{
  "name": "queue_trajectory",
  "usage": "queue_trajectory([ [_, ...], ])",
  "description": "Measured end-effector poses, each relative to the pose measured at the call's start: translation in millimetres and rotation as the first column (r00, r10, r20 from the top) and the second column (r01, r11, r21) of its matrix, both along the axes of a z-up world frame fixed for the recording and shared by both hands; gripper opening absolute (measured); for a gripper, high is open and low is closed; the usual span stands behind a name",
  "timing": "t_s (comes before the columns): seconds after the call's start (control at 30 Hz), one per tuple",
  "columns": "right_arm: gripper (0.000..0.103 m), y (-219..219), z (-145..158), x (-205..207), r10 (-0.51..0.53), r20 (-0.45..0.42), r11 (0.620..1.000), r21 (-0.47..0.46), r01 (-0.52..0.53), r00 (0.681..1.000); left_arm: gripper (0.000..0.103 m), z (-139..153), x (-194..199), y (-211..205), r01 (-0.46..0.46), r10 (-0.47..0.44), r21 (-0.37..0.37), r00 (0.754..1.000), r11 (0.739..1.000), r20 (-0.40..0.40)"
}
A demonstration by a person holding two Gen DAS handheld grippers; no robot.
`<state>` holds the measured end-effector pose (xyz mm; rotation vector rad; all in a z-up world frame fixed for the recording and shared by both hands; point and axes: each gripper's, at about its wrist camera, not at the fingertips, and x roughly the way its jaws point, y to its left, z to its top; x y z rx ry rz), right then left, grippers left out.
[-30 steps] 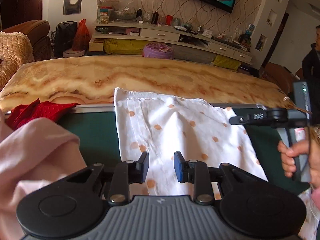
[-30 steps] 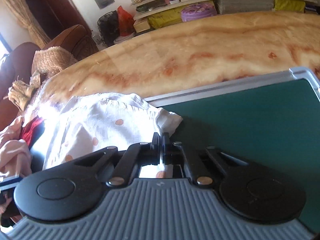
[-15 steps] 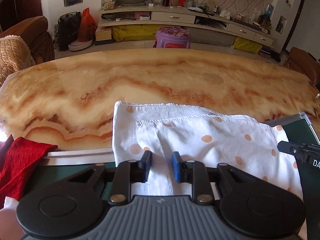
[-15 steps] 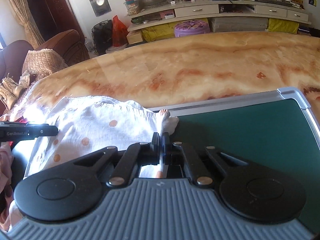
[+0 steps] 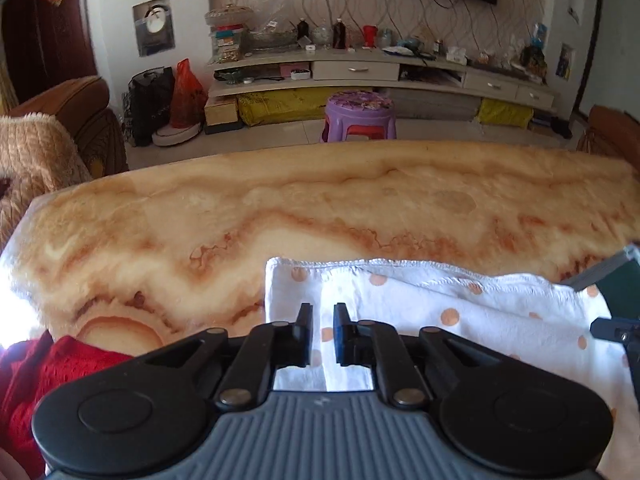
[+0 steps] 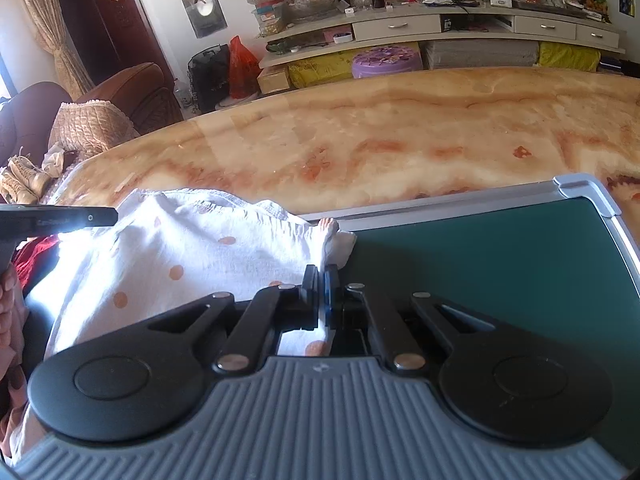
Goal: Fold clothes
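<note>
My left gripper (image 5: 323, 330) is sitting low centre in its view, jaws opening, a narrow gap showing, cloth (image 5: 460, 320) lying under and between them but the pads aren't pressing it. The white dotted cloth is lying folded across the lower middle, its far edge on the marble table (image 5: 280, 216). Red garment (image 5: 36, 376) is bunching at lower left. My right gripper (image 6: 321, 296) is pinching the cloth's (image 6: 192, 256) right edge, jaws pressed together on a thin fold, beside the green board (image 6: 500, 256) filling the right side.
</note>
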<state>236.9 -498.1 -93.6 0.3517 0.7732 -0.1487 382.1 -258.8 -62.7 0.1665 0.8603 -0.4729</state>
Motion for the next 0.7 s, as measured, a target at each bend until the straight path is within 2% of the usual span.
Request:
queue_trajectory([
  [0.1,0.005,3,1,0,-0.015,-0.004,0.998,-0.054,0.014,1.0,0.019,-8,-1,12,-0.012,0.013,0.061,1.0,0.998,-0.015],
  [0.23,0.004,7,1,1,-0.011,-0.01,0.994,-0.108,0.01,1.0,0.019,-7,-9,13,0.033,-0.034,0.079,0.999,0.996,0.008],
  [0.33,0.004,3,2,4,-0.025,-0.007,0.993,-0.118,0.024,1.0,0.019,-6,-12,10,0.074,-0.074,0.022,0.997,0.997,-0.031],
  [0.4,0.004,-1,1,6,-0.039,0.0,0.991,-0.13,0.038,0.999,0.033,-8,-14,8,0.108,-0.108,-0.009,0.992,0.994,-0.059],
  [0.43,0.004,-1,0,7,-0.038,0.001,0.991,-0.132,0.038,0.999,0.034,-10,-18,5,0.124,-0.124,0.008,0.991,0.992,-0.048],
  [0.5,0.004,-3,-1,7,-0.035,0.004,0.99,-0.138,0.036,0.999,0.034,-15,-30,-4,0.153,-0.156,0.103,0.988,0.983,0.021],
  [0.53,0.004,-3,-2,7,-0.031,0.006,0.989,-0.143,0.032,0.999,0.034,-16,-34,-8,0.147,-0.158,0.155,0.985,0.977,0.063],
  [0.57,0.004,-3,-2,7,-0.03,0.009,0.989,-0.145,0.031,1.0,0.029,-18,-37,-10,0.135,-0.158,0.207,0.982,0.969,0.104],
  [0.6,0.004,-3,-2,6,-0.032,0.01,0.989,-0.142,0.033,0.999,0.031,-19,-37,-8,0.117,-0.149,0.232,0.98,0.966,0.129],
  [0.67,0.004,-5,-3,4,-0.034,0.012,0.99,-0.135,0.036,0.999,0.033,-17,-30,0,0.101,-0.122,0.187,0.987,0.977,0.105],
  [0.7,0.004,-5,-3,4,-0.033,0.014,0.991,-0.132,0.035,0.999,0.038,-16,-29,-1,0.103,-0.126,0.197,0.986,0.975,0.106],
])
